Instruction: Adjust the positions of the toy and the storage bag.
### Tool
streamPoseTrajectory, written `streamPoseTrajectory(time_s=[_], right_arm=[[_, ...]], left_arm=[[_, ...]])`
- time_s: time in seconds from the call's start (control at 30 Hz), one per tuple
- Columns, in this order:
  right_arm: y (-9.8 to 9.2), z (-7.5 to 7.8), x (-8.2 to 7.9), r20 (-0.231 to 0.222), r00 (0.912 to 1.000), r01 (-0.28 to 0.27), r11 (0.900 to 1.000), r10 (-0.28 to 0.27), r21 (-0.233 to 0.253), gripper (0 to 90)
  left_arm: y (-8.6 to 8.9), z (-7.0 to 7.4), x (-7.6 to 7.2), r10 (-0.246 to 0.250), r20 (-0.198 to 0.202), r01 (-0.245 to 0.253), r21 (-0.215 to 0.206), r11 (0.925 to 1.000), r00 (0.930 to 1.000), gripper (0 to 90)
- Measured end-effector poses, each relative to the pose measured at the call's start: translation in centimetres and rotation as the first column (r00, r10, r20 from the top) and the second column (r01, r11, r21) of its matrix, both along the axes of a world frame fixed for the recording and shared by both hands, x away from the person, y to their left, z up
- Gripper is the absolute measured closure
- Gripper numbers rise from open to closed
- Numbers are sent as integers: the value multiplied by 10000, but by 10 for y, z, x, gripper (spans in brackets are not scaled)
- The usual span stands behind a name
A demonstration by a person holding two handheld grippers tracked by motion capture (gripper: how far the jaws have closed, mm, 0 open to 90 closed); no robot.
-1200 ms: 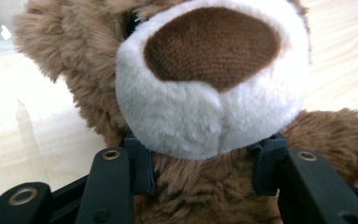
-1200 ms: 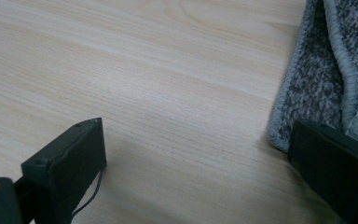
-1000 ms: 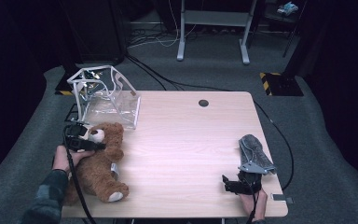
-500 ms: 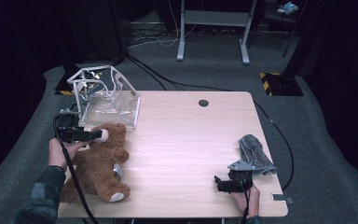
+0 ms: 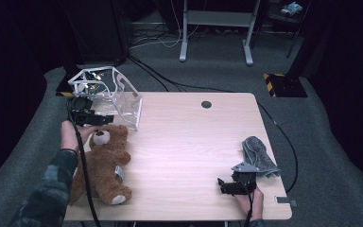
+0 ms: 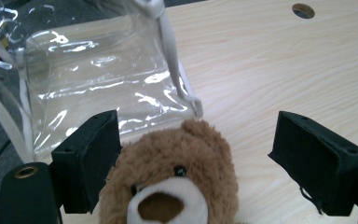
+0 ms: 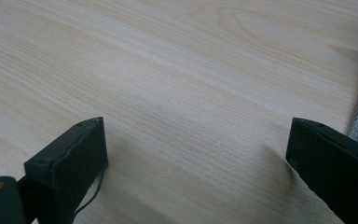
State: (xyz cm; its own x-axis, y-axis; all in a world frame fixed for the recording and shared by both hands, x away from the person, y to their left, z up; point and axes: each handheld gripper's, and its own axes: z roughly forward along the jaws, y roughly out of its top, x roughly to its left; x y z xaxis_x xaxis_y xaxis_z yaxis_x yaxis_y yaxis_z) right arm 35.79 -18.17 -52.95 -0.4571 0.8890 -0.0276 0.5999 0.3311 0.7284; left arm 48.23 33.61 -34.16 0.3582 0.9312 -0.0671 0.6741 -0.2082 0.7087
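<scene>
2 grippers held wide apart, left gripper (image 6: pixel 200 158) spread around the head of the teddy bear (image 5: pixel 101 161) lying at the table's (image 5: pixel 184 142) left edge beside a clear bag (image 5: pixel 123 106), right gripper (image 7: pixel 200 163) released over bare wood, grey cloth (image 5: pixel 260 156) just beside it

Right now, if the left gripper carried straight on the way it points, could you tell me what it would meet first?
Most likely the teddy bear: its head sits between the open jaws of the left gripper. Beyond the bear lies the clear plastic bag, though depth is hard to judge.
</scene>
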Motion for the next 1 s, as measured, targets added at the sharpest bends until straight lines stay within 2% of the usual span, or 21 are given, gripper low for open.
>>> streamPoseTrajectory(time_s=[0.07,0.13,0.23,0.47,0.5,0.67,0.77,0.87,0.97,1.0], right_arm=[[1,0,0,-21,9999,109,9999,-109,99,47],[0,0,0,-16,10000,-5,10000,5,21,48],[0,0,0,-22,10000,53,9999,-53,110,48],[0,0,1,-28,10000,31,9999,-31,145,51],[-1,0,1,-32,10000,-52,9999,52,101,54],[-1,0,1,-21,10000,-54,9999,54,93,58],[-1,0,0,-44,10000,-41,9999,41,117,59],[-1,0,1,-46,10000,-61,9999,62,130,61],[-1,0,0,-52,10000,-44,9999,45,127,63],[-1,0,0,-57,10000,-65,9999,66,133,63]], left_arm=[[-3,4,7,-48,107,48,-5,10000,9999,150],[-5,8,12,-61,173,61,-13,10000,9998,150],[-8,14,23,-120,301,126,-196,9997,9995,148],[-18,25,47,-243,430,247,-95,9996,9988,153],[-21,25,51,-233,373,238,-135,9996,9990,152],[-29,24,67,-380,350,373,186,9991,9987,151],[-31,23,76,-308,152,304,230,9993,9994,158],[-32,20,84,-190,86,186,476,9987,9998,198],[-29,16,91,151,99,-158,698,9974,9998,271],[-28,14,93,187,124,-195,664,9976,9997,293]])
